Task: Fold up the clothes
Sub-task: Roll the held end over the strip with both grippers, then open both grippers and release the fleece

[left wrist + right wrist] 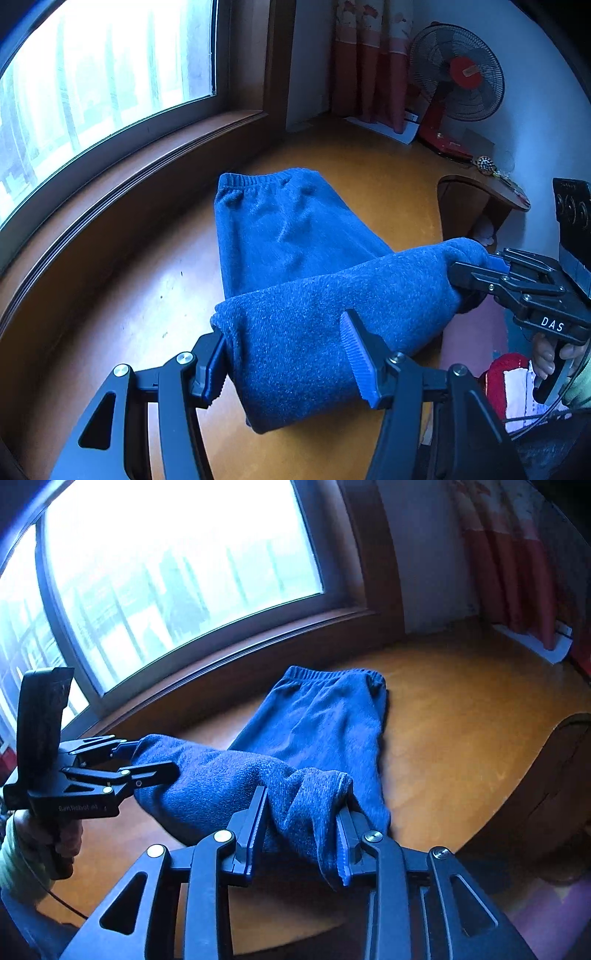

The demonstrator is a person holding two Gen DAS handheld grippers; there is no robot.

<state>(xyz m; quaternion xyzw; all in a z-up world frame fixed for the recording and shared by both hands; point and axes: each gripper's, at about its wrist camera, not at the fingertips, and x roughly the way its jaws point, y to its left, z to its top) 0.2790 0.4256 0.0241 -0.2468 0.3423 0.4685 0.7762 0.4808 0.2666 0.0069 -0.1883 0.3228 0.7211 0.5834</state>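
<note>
Blue fleece trousers (288, 229) lie on an orange-brown wooden surface (129, 314), with the elastic waistband at the far end near the window. The leg end is lifted off the surface and doubled back as a thick roll hanging between both grippers. My left gripper (284, 365) is shut on the left end of that roll; in the right wrist view the left gripper (147, 758) clamps the cloth from the side. My right gripper (299, 834) is shut on the hem of the trousers (325, 720). The right gripper (472, 273) shows at the right in the left wrist view.
A big window (92, 74) with a dark wooden sill (129, 166) runs along the far left. A standing fan (458, 74) and a curtain (369, 62) are in the far corner. A dark wooden stool (476, 206) and red-white cloth (513, 384) sit at the right.
</note>
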